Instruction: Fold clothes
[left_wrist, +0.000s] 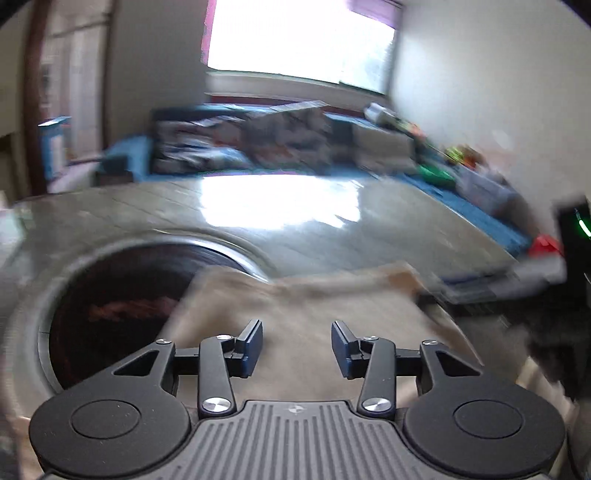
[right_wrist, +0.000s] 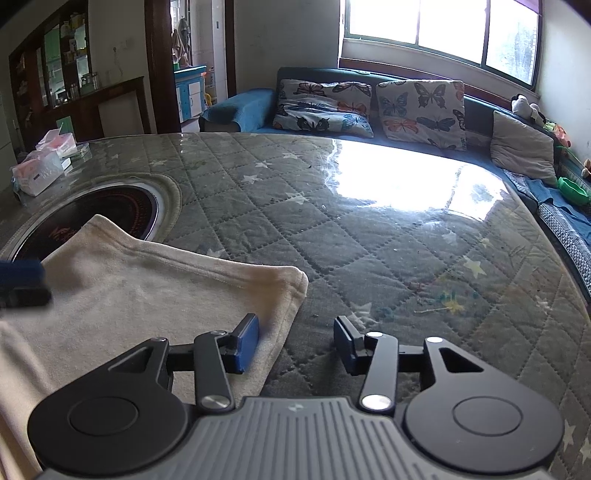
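Since the beige cloth (right_wrist: 147, 295) lying flat on the quilted table (right_wrist: 369, 240) looks soft, light and limp, both spread, empty claws, left (left_wrist: 297, 345) and right (right_wrist: 295, 341), should pinch its hemmed corners.

From my feed I see a table under a quilted grey star-print cover (right_wrist: 258, 206), a round black induction hob (right_wrist: 110, 214) sunk into it. Glare from the wide window (right_wrist: 443, 29) washes its far side. Behind runs a blue corner sofa (right_wrist: 243, 107) with butterfly-print cushions (right_wrist: 421, 107) and a plain grey cushion (right_wrist: 521, 144). Left, dark wooden shelving (right_wrist: 48, 74) against pale walls
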